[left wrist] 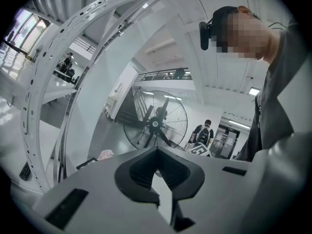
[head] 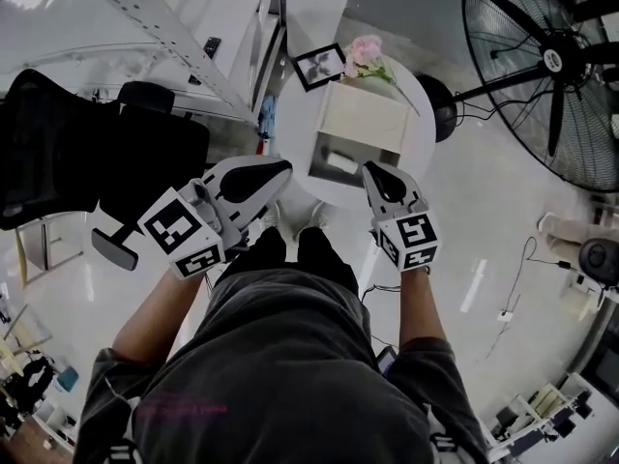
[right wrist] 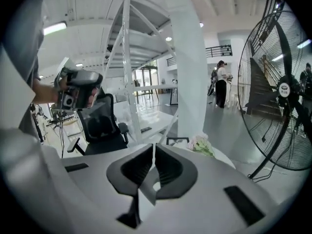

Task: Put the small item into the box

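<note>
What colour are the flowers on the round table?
The flowers are pale pink, clearest in the head view.

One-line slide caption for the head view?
Left gripper and right gripper, both shut, before round table with box, framed picture, pink flowers.

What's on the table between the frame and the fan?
The pink flowers, close beside the frame at the table's far edge. The fan stands on the floor beyond them. Head view and right gripper view both show this.

On the round table (head: 290,129) sits the box (head: 360,122), with picture frame (head: 319,66) and flowers (head: 366,52) behind it. Fan (head: 551,66) right of table, chair (head: 68,153) left.
</note>
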